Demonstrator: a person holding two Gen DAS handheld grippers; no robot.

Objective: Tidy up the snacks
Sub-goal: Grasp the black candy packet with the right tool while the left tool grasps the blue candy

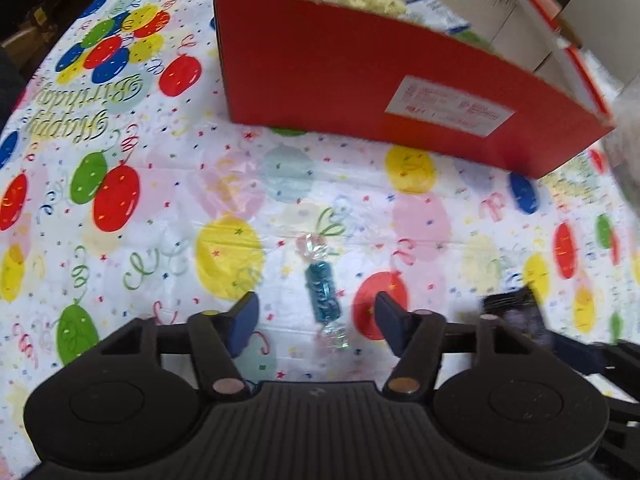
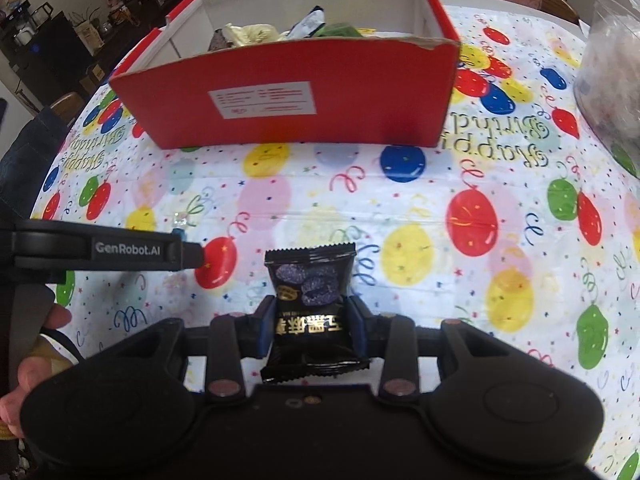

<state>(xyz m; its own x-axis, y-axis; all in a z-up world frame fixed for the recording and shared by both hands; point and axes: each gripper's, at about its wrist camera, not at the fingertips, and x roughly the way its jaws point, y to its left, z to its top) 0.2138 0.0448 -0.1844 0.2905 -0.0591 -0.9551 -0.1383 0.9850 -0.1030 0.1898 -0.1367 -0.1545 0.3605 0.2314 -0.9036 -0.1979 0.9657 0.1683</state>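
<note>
A blue candy in a clear twisted wrapper (image 1: 321, 288) lies on the balloon-print tablecloth (image 1: 160, 208). My left gripper (image 1: 316, 314) hangs over it with its blue pads on either side, not touching the wrapper. My right gripper (image 2: 312, 330) is shut on a black snack packet (image 2: 310, 308) with purple pictures, held above the cloth. The same packet (image 1: 516, 312) shows blurred at the right of the left wrist view. The left gripper (image 2: 188, 254) reaches in from the left in the right wrist view. A red cardboard box (image 2: 288, 100) stands beyond, with several snacks inside.
The red box (image 1: 360, 80) has a white label on its near wall. A clear plastic bag (image 2: 612, 72) sits at the far right of the table. A person's hand (image 2: 32, 360) holds the left gripper. Dark furniture stands beyond the table's left edge.
</note>
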